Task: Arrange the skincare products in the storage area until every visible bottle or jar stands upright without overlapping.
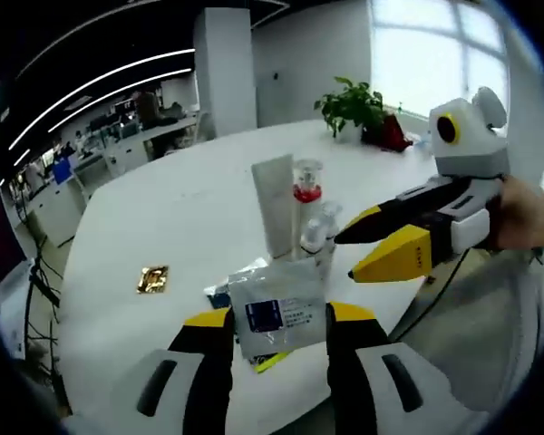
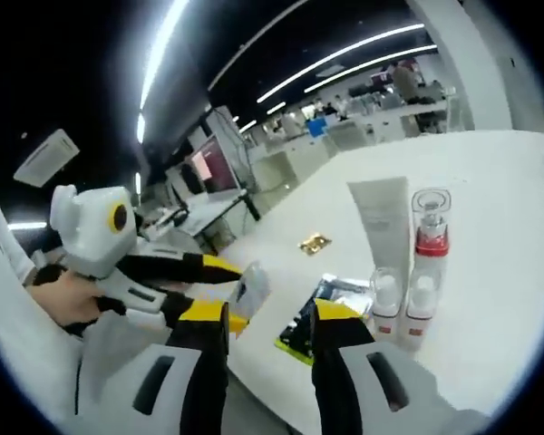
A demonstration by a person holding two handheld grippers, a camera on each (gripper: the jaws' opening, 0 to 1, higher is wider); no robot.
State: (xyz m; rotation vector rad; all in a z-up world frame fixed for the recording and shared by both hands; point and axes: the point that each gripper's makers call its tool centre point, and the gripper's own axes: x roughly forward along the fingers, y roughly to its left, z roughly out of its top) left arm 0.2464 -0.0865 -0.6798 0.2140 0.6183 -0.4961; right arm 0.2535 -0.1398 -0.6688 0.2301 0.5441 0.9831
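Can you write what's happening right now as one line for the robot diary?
left tongs: shut on sachet | right tongs: open, near bottles | white tube, red-collar bottle, small bottle: upright | gold packet: flat on table

Light: bright, from ceiling light strips (image 2: 363,63) and a blown-out window (image 1: 435,54) | Glare: white table (image 1: 163,217) washed pale | Shadows: soft | Quality: fisheye bending at edges, mild overall blur

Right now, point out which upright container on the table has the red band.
The tall clear bottle, beside the white tube. A red collar circles its neck under a clear cap; the two short bottles in front have none.
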